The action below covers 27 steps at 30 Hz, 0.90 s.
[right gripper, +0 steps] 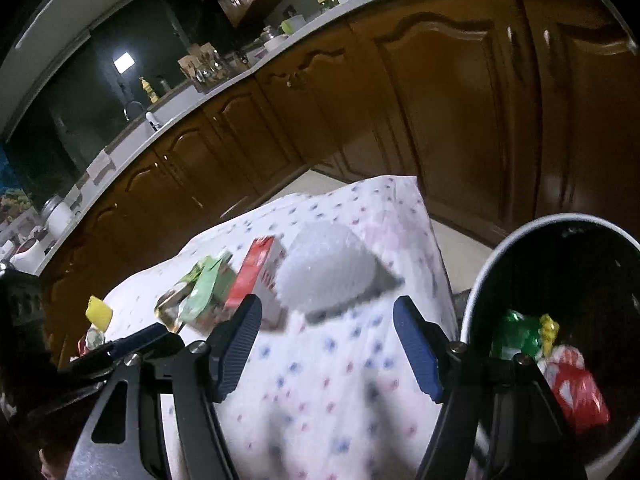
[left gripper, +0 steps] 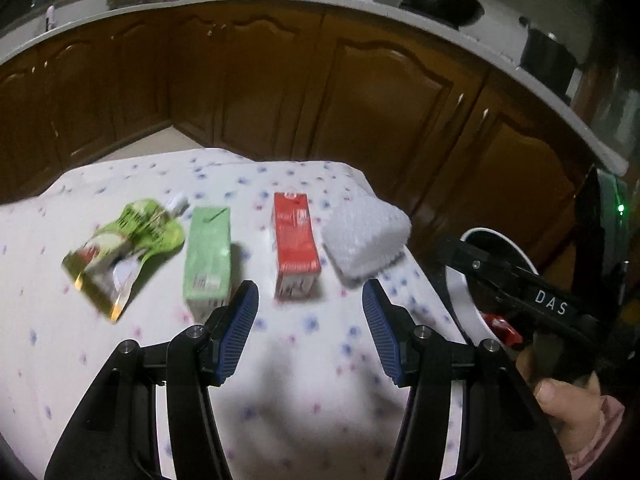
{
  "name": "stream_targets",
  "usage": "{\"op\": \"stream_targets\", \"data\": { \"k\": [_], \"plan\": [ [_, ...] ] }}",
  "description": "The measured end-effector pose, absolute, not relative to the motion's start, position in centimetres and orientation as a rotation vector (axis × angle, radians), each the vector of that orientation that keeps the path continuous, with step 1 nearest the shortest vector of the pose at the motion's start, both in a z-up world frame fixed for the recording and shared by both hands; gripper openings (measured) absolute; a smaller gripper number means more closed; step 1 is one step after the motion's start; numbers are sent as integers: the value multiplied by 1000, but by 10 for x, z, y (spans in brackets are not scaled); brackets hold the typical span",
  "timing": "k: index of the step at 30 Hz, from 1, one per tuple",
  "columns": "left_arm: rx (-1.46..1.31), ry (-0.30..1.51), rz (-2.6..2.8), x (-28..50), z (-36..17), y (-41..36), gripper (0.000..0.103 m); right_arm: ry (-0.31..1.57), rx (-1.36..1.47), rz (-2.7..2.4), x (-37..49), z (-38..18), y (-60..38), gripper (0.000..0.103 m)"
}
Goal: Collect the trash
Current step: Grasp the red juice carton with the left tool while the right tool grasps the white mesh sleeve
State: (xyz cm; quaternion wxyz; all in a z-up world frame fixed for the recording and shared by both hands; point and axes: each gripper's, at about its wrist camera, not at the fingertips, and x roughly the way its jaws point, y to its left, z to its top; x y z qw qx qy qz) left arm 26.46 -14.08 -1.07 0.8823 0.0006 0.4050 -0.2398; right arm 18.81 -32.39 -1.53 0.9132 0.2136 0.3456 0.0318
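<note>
On the tabletop (left gripper: 120, 360), left to right: green pouch (left gripper: 128, 248), green carton (left gripper: 208, 256), red carton (left gripper: 296, 240), white foam block (left gripper: 366, 236). Right of it, the bin (right gripper: 480, 280) holds crumpled wrappers (right gripper: 560, 364). Left hand-held gripper (left gripper: 310, 320) and right hand-held gripper (right gripper: 328, 340) both gape, empty, above the cloth.

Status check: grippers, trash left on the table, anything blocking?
Left gripper and right gripper open, empty. Green pouch, green carton, red carton, white wrap bundle on the tablecloth. Bin at right. Nothing blocking.
</note>
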Motion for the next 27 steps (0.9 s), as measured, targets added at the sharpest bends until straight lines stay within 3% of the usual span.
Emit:
{"op": "stream_targets", "data": {
  "k": [7,10,12,14,17,22,25,26,27],
  "plan": [
    [94,874,-453,294,-26,-165,55,798,431,59,233,-36,-338,65],
    [102,888,-446,299,-32,-168,55,817,452,89,241,-43,-340,51],
    [108,893,-439,301,-36,-170,55,819,463,101,244,-45,-340,26],
    [107,896,-438,302,-38,-171,55,821,473,108,245,-46,-341,9],
    [121,895,-425,302,-40,-174,54,802,465,118,240,-43,-340,3],
    [129,906,-406,303,-45,-177,53,768,458,122,223,-34,-341,0],
    [127,911,-405,306,-47,-179,41,760,449,117,215,-31,-343,1],
    [129,914,-403,307,-48,-181,34,766,442,118,215,-32,-343,8],
    [131,915,-403,307,-48,-182,33,767,446,115,215,-32,-344,13]
  ]
}}
